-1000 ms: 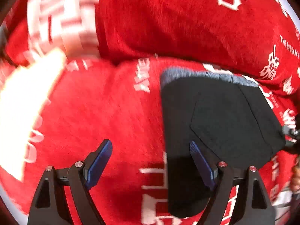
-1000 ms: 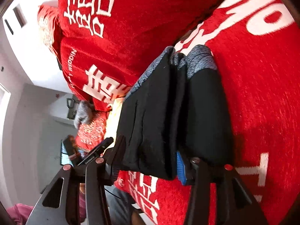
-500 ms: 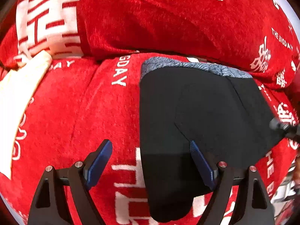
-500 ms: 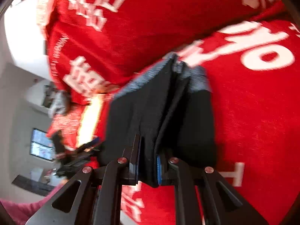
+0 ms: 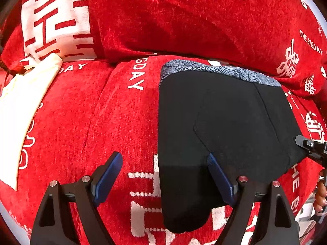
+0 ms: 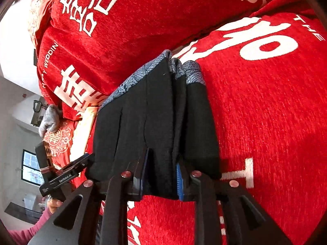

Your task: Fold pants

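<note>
The black pants (image 5: 220, 126) with a blue-grey patterned waistband (image 5: 214, 71) lie folded on a red sofa seat (image 5: 92, 122). My left gripper (image 5: 165, 177) is open, hovering over the pants' near left edge, its right finger above the black cloth. In the right wrist view my right gripper (image 6: 161, 175) straddles the near edge of the folded pants (image 6: 155, 118), blue pads on both sides of the layers, jaws partly apart. The left gripper (image 6: 63, 175) shows at the left there.
Red back cushions (image 5: 184, 16) with white lettering stand behind the pants. A cream cloth (image 5: 18, 112) lies at the sofa's left. A grey glove-like item (image 6: 50, 120) and a room with a window (image 6: 30, 169) show at the far left.
My left gripper has drifted left and steadied, so the pants sit more centred. My right gripper closed on the pants' edge half a second ago and has since widened a little.
</note>
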`<state>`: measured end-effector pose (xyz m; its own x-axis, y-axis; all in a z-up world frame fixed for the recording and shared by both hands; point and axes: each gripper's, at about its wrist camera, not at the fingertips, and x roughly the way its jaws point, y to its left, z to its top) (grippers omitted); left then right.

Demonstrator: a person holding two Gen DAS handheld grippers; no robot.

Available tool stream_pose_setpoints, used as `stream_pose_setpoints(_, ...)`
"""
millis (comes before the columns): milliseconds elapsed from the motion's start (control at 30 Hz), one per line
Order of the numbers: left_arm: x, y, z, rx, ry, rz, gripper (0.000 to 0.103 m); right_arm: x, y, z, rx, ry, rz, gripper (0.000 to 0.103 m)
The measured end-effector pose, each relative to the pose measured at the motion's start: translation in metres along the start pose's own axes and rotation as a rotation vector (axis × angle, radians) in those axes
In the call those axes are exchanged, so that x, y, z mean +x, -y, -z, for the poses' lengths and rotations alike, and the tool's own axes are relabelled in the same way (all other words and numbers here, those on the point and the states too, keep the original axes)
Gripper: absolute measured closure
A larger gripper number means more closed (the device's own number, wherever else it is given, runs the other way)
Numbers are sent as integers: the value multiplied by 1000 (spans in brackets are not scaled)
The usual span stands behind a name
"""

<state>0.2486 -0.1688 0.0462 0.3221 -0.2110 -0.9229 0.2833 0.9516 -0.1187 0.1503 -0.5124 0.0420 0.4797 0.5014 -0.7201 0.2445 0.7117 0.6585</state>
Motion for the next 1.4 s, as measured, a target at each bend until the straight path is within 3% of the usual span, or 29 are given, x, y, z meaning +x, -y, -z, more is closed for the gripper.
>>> stream_pose_setpoints(267, -1, 2, 0, 27, 7, -21, 17, -9, -6, 5, -1, 10, 43, 64)
stream_pose_setpoints(700, -5, -1, -1, 20, 4, -29, 17, -18, -13, 12, -12, 27, 89, 56)
stream_pose_setpoints(800, -11, -7, -4, 2, 9, -12, 17, -25, -12, 14, -39, 50, 158, 32)
stream_pose_setpoints(867, -14, -12, -6, -4, 7, -5, 17, -29, -9, 16, -51, 51, 178, 29)
stream_pose_setpoints(1233, -6, -18, -9, -15, -29, 5, 17, -38, 20, 20, 32, 74, 89, 20)
stream_pose_setpoints(1267, -4, -19, -10, -24, -33, 18, 15, -38, 21, 18, 35, 77, 72, 17)
stream_pose_setpoints(1300, -3, -19, -12, -32, -43, 31, 0, -37, 22, 18, 38, 78, 60, 16)
stream_pose_setpoints(1400, 1, -18, -18, -39, -57, 72, 0, -33, 27, 11, 54, 73, 21, 5)
